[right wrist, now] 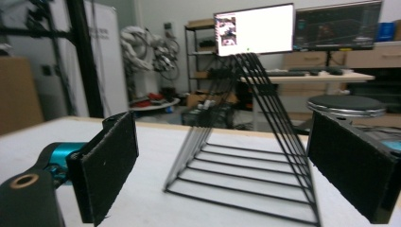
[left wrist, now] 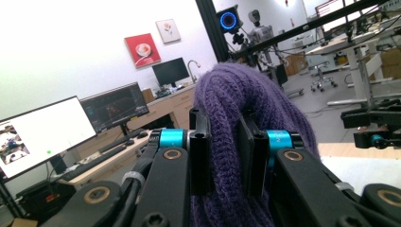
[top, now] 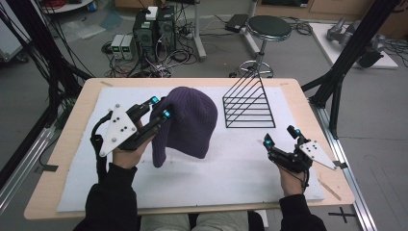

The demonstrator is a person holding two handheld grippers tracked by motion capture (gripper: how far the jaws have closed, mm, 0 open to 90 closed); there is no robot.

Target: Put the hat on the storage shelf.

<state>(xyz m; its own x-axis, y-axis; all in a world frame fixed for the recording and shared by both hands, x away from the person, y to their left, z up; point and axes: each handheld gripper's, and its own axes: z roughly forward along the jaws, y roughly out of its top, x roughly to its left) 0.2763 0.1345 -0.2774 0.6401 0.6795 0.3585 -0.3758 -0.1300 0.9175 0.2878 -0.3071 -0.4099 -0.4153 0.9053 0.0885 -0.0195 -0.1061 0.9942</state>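
A purple knitted beanie (top: 190,120) hangs partly lifted off the white mat, its left edge bunched in my left gripper (top: 160,108), which is shut on it. In the left gripper view the knit fabric (left wrist: 227,142) is squeezed between the two black pads (left wrist: 200,151). A black wire rack (top: 248,103) with a sloped side stands on the mat at the back right. My right gripper (top: 280,136) hovers open near the front right, aimed at the wire rack (right wrist: 246,161), with nothing between its pads (right wrist: 111,165).
A white mat (top: 231,168) covers the wooden table (top: 72,144). Behind the table stand a round stool (top: 268,29), computer boxes and cables (top: 154,33). Black frame posts (top: 351,53) flank the table on both sides.
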